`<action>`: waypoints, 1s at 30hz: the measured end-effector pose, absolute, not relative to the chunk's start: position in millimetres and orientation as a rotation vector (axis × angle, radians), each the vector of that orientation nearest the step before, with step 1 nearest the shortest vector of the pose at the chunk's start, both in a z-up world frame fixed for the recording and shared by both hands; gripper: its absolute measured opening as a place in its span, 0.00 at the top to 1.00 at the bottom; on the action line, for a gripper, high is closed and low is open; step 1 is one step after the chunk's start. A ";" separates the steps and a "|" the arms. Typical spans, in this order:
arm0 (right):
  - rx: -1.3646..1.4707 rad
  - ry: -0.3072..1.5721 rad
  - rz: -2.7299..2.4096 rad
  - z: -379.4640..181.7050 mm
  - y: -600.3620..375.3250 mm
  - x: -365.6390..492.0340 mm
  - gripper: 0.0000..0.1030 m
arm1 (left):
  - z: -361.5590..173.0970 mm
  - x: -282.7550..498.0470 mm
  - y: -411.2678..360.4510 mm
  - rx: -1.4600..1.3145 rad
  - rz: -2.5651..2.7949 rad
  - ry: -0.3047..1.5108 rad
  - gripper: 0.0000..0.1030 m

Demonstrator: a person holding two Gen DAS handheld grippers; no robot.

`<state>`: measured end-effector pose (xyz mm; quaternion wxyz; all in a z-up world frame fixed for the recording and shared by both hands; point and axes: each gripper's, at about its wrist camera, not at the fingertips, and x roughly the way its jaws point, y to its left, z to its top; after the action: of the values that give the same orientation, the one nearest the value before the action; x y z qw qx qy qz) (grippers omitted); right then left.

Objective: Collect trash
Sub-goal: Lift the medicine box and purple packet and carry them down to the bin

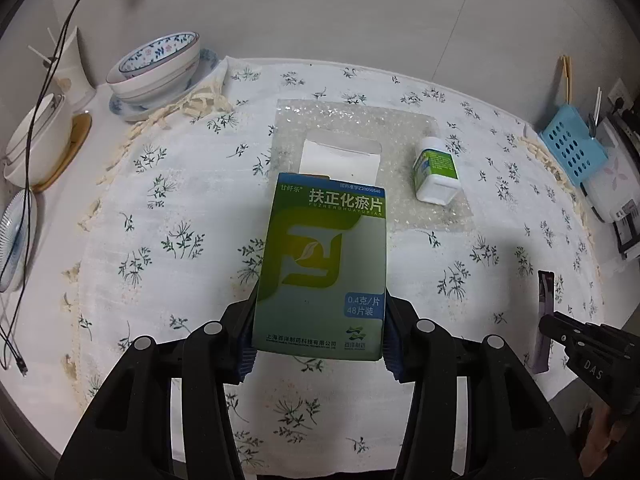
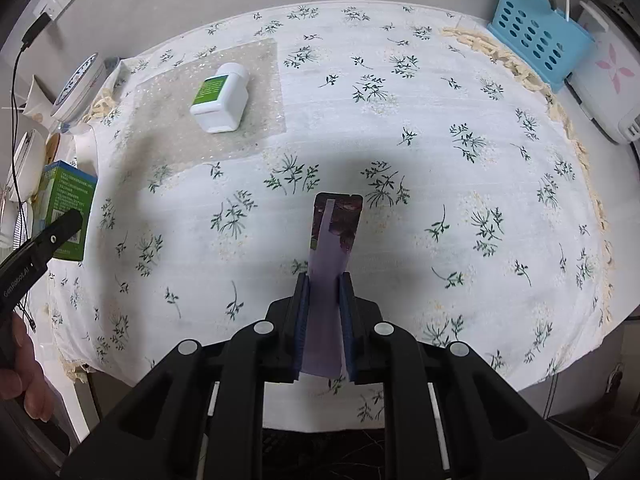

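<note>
Above the counter's white floral tablecloth (image 2: 400,120), the left gripper (image 1: 318,344) has its jaws clamped on a green-and-blue cardboard medicine box (image 1: 322,268), the right gripper (image 2: 325,328) grips a flat purple sachet wrapper (image 2: 331,256), and a white plastic pill bottle (image 2: 220,98) lies on a clear bubble-wrap sheet (image 2: 264,120).

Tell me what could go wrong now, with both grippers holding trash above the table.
The left hand-held gripper pinches the medicine box only near its bottom end, and the top flap is open, so it may tilt or slip. The right hand-held gripper holds a thin purple sachet, which may bend and slide out. The white bottle lies on its side and could roll.
</note>
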<state>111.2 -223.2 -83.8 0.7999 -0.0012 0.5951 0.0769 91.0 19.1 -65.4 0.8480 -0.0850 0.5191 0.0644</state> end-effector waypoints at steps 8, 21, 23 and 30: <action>-0.006 1.241 0.179 -72.3 -216.0 75.4 0.86 | -58.1 54.4 6.0 -0.158 0.119 1.093 0.53; -0.027 1.192 0.207 -69.0 -204.3 12.6 0.86 | -54.4 -11.9 -0.1 -0.160 0.108 1.090 0.53; -0.041 1.189 0.225 -68.9 -198.3 5.8 0.86 | -54.7 -22.8 -0.5 -0.163 0.113 1.090 0.53; -0.060 1.160 0.260 -60.7 -189.6 -9.8 0.86 | -56.7 -56.9 -4.4 -0.167 0.114 1.090 0.53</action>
<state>-9.8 -189.6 -60.7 0.8281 -0.0283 0.5463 0.1227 -56.9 -4.4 -56.7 0.8502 -0.0794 0.5176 0.0542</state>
